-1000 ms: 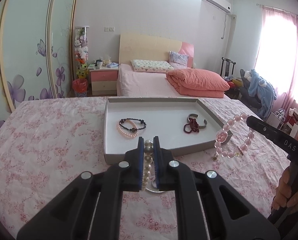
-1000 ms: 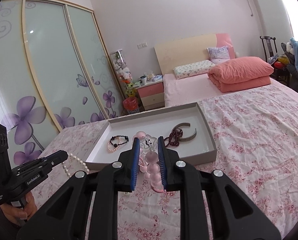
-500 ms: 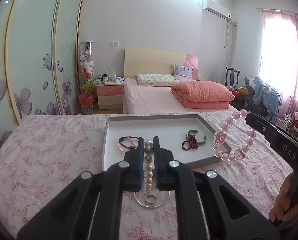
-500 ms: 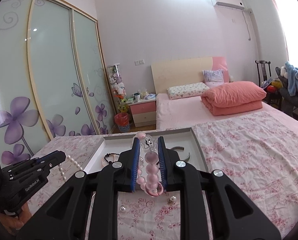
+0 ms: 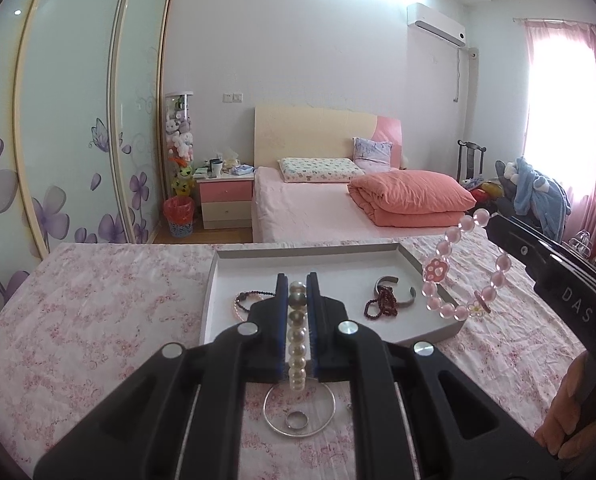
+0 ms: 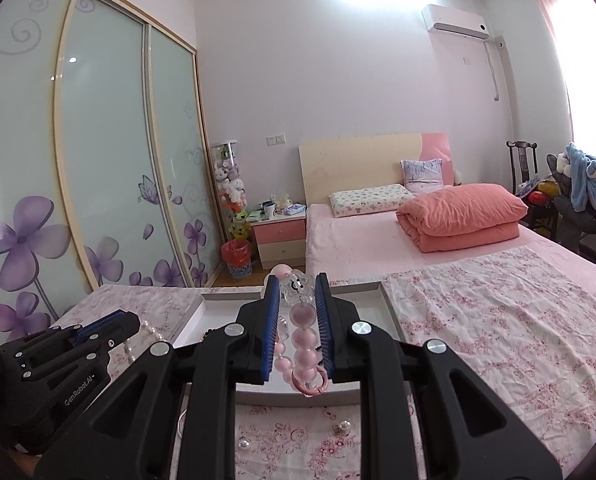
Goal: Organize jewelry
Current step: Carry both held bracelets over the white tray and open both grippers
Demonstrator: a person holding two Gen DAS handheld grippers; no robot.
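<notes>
My left gripper [image 5: 297, 280] is shut on a white pearl bracelet [image 5: 297, 336], held above the near edge of the grey tray [image 5: 422, 336]. My right gripper [image 6: 296, 284] is shut on a pink bead bracelet [image 6: 303, 340] with a clear star charm; it hangs over the tray's right side in the left wrist view [image 5: 464, 268]. In the tray lie a dark bead and pink pearl bracelet pair [image 5: 244, 302], a dark red bead bracelet [image 5: 382, 306] and a metal cuff [image 5: 394, 292]. A silver bangle [image 5: 300, 412] and ring [image 5: 297, 420] lie on the floral cloth below my left gripper.
Loose pearl earrings [image 6: 344, 425] lie on the floral tablecloth [image 5: 78, 320] near the tray's front. A bed with an orange quilt [image 5: 410, 196], a nightstand [image 5: 226, 196] and a sliding wardrobe [image 5: 78, 140] stand beyond the table.
Both grippers have lifted and tilted up with their bracelets. The pink bracelet moved up and over the tray's right edge; the tray now sits lower in both views.
</notes>
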